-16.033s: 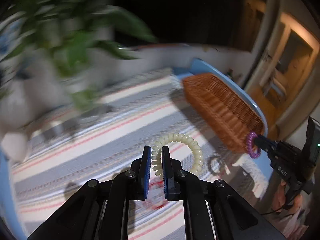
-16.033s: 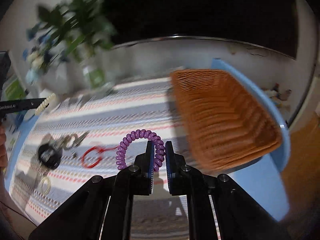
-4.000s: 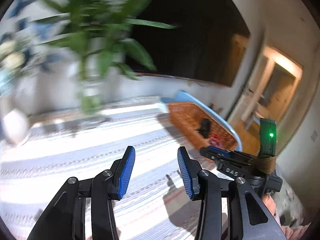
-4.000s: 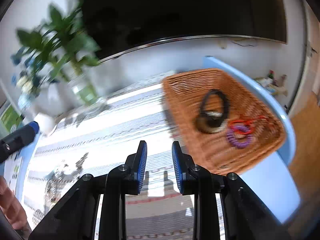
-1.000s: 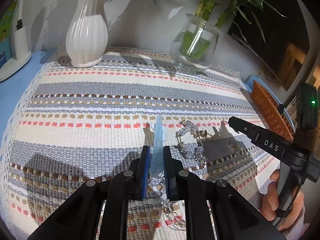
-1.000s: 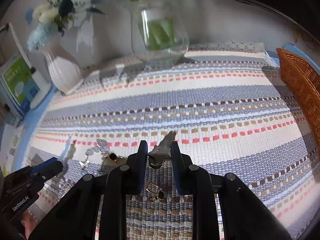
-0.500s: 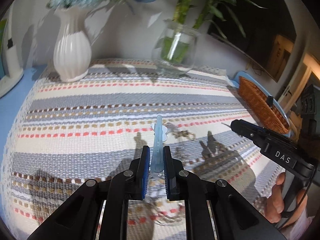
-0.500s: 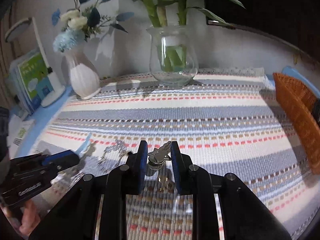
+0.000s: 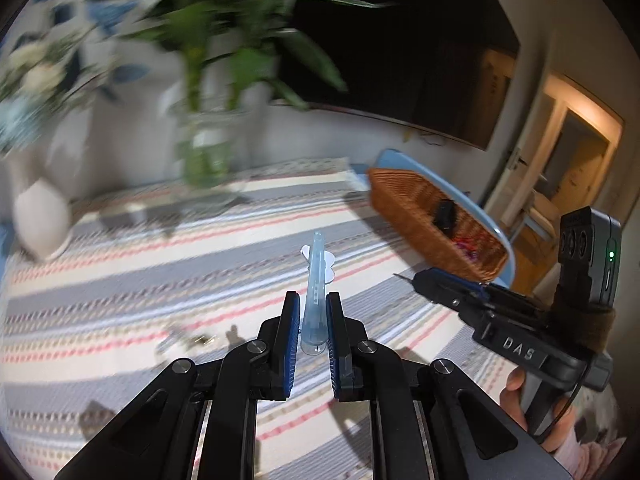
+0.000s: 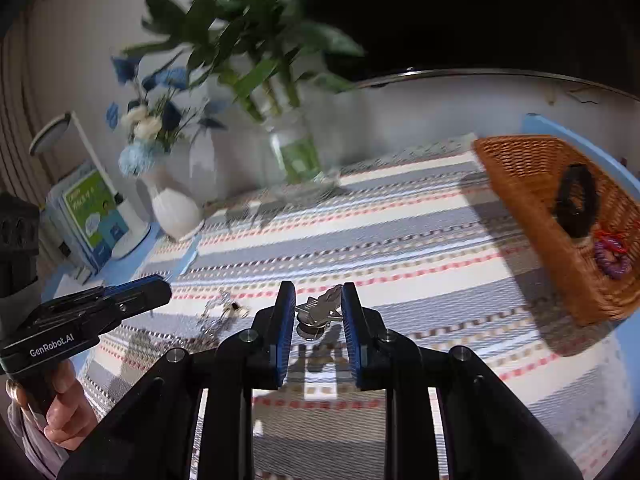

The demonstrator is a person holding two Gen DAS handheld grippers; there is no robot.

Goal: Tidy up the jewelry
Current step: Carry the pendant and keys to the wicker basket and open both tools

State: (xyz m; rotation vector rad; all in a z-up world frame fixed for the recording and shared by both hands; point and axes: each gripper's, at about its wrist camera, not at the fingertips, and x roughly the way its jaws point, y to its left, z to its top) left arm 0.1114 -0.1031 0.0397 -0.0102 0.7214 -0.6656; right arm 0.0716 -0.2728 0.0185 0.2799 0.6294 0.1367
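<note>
A striped woven cloth (image 10: 400,240) covered the table, in bands of grey, cream and red. At its far left edge stood a glass vase of green stalks (image 10: 296,152) and, left of that, a white vase of blue and white flowers (image 10: 172,204); both were blurred. At the far right the wicker basket (image 10: 516,164) sat on the cloth, with a blue surface showing behind its rim. Inside it lay a black ring-shaped piece (image 10: 576,200), a purple coil band (image 10: 612,260) nearer, and a red loop (image 10: 610,238) between them, touching or nearly touching the coil.

The left gripper (image 9: 313,314) was held above the cloth, its blue-padded fingers pressed onto a pale blue translucent hair clip (image 9: 314,288) that stuck straight out from between them, with a small white bow shape near its far end. The right gripper (image 10: 318,308) was also raised over the cloth, its fingers pinching a silver key bunch (image 10: 320,312) at the round head, the key blade pointing forward and to the right. In the left wrist view the right gripper appeared at the right, near the basket's near corner, held by a hand (image 9: 560,424).

On the cloth, left of the right gripper and near the left gripper's tip, lay a small loose silver chain piece with a gold bit (image 10: 222,312), apart from both grippers.
</note>
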